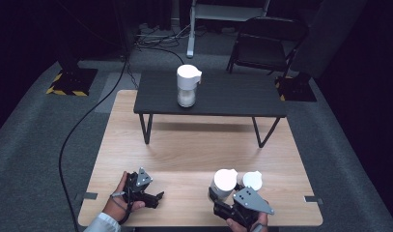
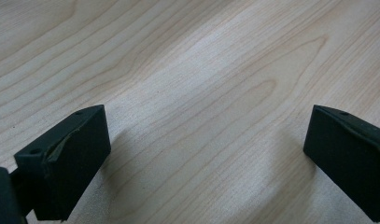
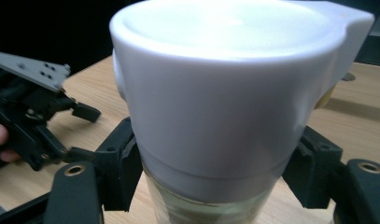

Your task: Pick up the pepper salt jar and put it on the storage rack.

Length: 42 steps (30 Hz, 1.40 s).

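My right gripper (image 1: 224, 194) is at the near right of the wooden table (image 1: 194, 150), shut on a clear jar with a white lid (image 1: 225, 181). In the right gripper view the jar (image 3: 215, 107) stands upright between the two black jaws, which press on its sides just below the lid. A second white-lidded jar (image 1: 252, 180) is close beside it on the right. A third jar (image 1: 188, 85) stands on the small dark table (image 1: 232, 96) at the back. My left gripper (image 1: 158, 198) rests at the near left, open, with bare wood between its fingers (image 2: 66, 158).
The low dark table stands on thin legs (image 1: 147, 128) across the far half of the wooden table. A black folding chair (image 1: 266, 43) and cables (image 1: 88, 116) are on the grey floor beyond. The left gripper (image 3: 33, 121) lies off to the side of the held jar.
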Motion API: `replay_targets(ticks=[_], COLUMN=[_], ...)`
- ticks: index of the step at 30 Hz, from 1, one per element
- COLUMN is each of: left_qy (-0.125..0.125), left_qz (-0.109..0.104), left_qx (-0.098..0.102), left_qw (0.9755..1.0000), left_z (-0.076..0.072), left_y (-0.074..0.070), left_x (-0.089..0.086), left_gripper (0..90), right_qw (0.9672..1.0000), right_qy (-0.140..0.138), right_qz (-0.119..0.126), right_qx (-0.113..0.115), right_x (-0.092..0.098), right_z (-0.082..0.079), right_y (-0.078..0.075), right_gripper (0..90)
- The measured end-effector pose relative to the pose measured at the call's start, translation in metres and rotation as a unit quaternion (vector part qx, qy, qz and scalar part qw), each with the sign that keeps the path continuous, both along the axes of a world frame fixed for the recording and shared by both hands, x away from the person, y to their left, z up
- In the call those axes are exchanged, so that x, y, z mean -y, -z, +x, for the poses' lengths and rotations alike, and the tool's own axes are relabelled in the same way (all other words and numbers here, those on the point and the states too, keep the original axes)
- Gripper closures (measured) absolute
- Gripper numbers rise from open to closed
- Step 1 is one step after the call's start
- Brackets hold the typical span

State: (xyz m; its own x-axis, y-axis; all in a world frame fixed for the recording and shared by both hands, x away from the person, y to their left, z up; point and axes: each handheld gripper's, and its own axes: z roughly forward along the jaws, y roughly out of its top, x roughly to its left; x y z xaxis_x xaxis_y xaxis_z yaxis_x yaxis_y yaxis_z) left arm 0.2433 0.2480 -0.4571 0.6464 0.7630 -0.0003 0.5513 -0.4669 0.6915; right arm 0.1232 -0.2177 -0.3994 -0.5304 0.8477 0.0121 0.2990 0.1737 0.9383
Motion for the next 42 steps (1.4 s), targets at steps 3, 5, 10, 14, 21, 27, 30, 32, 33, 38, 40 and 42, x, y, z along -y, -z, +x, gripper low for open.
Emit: replay_targets(ticks=[3,5,10,14,21,27,30,32,33,38,40,42], left_qy=[0.000,0.000,0.000,0.000,0.000,0.001,0.000,0.000,0.000,0.000,0.000,0.000], left_qz=[0.000,0.000,0.000,0.000,0.000,0.000,0.000,0.000,0.000,0.000,0.000,0.000], left_qx=[0.000,0.000,0.000,0.000,0.000,0.001,0.000,0.000,0.000,0.000,0.000,0.000], left_qw=[1.0000,1.0000,1.0000,1.0000,1.0000,1.0000,1.0000,1.0000,1.0000,1.0000,1.0000,1.0000], left_z=[0.000,0.000,0.000,0.000,0.000,0.000,0.000,0.000,0.000,0.000,0.000,0.000], left_y=[0.000,0.000,0.000,0.000,0.000,0.000,0.000,0.000,0.000,0.000,0.000,0.000], left_x=[0.000,0.000,0.000,0.000,0.000,0.000,0.000,0.000,0.000,0.000,0.000,0.000], left_gripper=[0.5,0.5,0.5,0.5,0.5,0.5,0.5,0.5,0.4,0.4,0.4,0.5], right_qw=[1.0000,0.9999,0.9997,0.9996,0.9993,0.9992,0.9991,0.9990,0.9990,0.9985,0.9984,0.9982], right_qy=[-0.006,-0.011,-0.022,-0.023,-0.023,-0.016,-0.014,-0.014,-0.012,-0.008,-0.007,-0.006], right_qz=[0.000,0.000,0.001,0.000,0.015,0.020,0.018,0.022,0.020,0.017,0.016,0.015], right_qx=[0.004,0.003,0.011,0.019,0.025,0.031,0.037,0.035,0.039,0.050,0.053,0.059], right_x=[0.002,0.003,0.006,0.007,0.012,0.014,0.015,0.016,0.016,0.015,0.015,0.014], right_z=[0.001,0.003,0.007,0.010,0.021,0.033,0.038,0.043,0.044,0.051,0.055,0.059], right_y=[-0.009,-0.017,-0.029,-0.039,-0.052,-0.063,-0.068,-0.072,-0.073,-0.079,-0.080,-0.081], right_gripper=[29.7,29.7,29.7,29.7,29.7,29.7,29.7,29.7,29.7,29.8,29.7,29.7])
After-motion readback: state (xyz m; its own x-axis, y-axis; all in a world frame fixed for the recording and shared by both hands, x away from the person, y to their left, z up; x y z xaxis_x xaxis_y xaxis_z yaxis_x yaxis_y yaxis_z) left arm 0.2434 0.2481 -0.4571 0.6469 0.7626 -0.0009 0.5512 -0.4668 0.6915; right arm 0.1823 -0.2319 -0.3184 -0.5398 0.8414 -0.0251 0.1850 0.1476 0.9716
